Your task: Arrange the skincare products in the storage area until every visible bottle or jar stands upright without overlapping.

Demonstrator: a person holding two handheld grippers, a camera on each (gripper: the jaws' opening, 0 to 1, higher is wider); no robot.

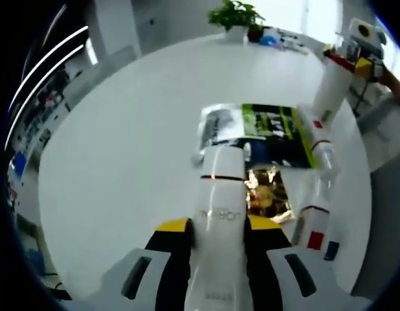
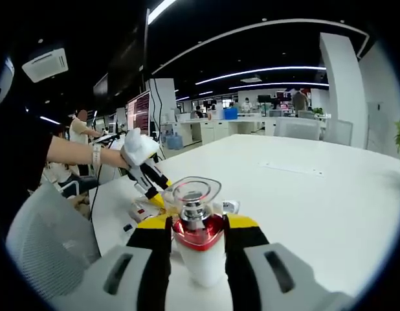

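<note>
1. Round white table (image 1: 122,149): carries all items.
2. Glossy green-and-black printed sheet (image 1: 265,133): flat near table centre.
3. Crinkled gold foil packet (image 1: 268,194): just before the sheet.
4. Tall white bottle with dark band (image 1: 221,214): between left claw (image 1: 219,236) jaws, left of the packet.
5. Potted green plant (image 1: 237,18): far edge.
</note>
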